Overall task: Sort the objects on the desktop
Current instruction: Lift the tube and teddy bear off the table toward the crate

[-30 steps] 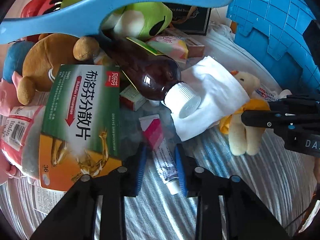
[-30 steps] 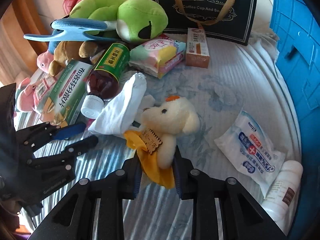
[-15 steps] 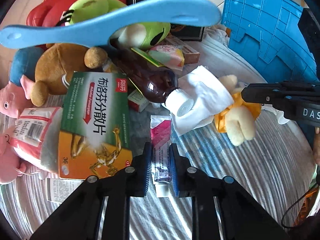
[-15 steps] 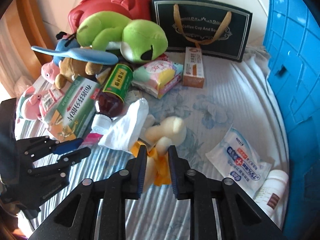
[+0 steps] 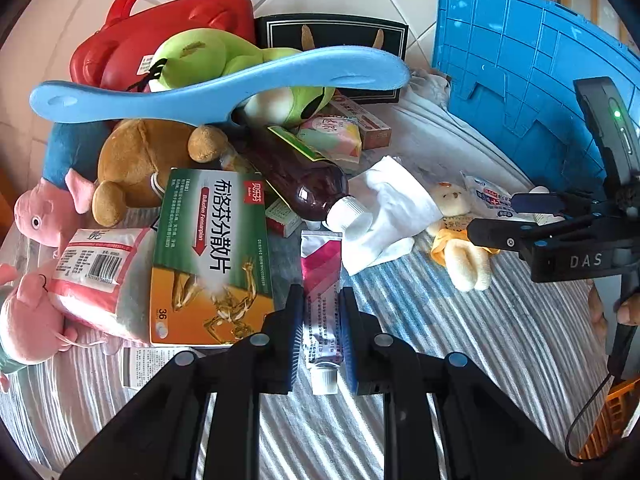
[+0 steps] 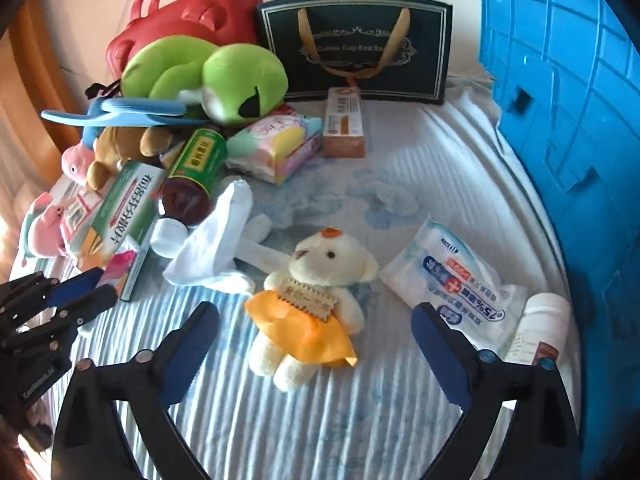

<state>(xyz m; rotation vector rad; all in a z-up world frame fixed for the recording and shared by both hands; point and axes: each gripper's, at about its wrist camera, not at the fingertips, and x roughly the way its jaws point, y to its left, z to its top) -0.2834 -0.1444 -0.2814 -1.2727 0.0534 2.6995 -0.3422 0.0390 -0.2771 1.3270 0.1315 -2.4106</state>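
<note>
My left gripper (image 5: 320, 336) is shut on a pink and white ointment tube (image 5: 320, 280), cap end toward the camera, held slightly above the striped bedsheet. In the right wrist view the same gripper (image 6: 86, 288) shows at the left edge with the tube (image 6: 120, 264) in it. The jaws of my right gripper (image 6: 313, 309) are opening and stand wide. A small cream teddy in an orange dress (image 6: 316, 300) lies face up on the sheet between them, untouched by the pads. The teddy (image 5: 460, 248) also shows in the left wrist view beside the right gripper (image 5: 508, 218).
A blue crate (image 6: 580, 120) stands along the right. A wipes pack (image 6: 456, 276) and white bottle (image 6: 540, 332) lie beside the teddy. To the left are a white cloth (image 6: 216, 240), brown bottle (image 5: 296, 180), green-orange medicine box (image 5: 208, 252), plush toys, a blue hanger (image 5: 220, 84) and a red bag (image 5: 160, 32).
The left gripper closed on the ointment tube and raised it a little. The right gripper first squeezed the teddy, then let go; its jaws spread wide and the teddy lies on the sheet.
</note>
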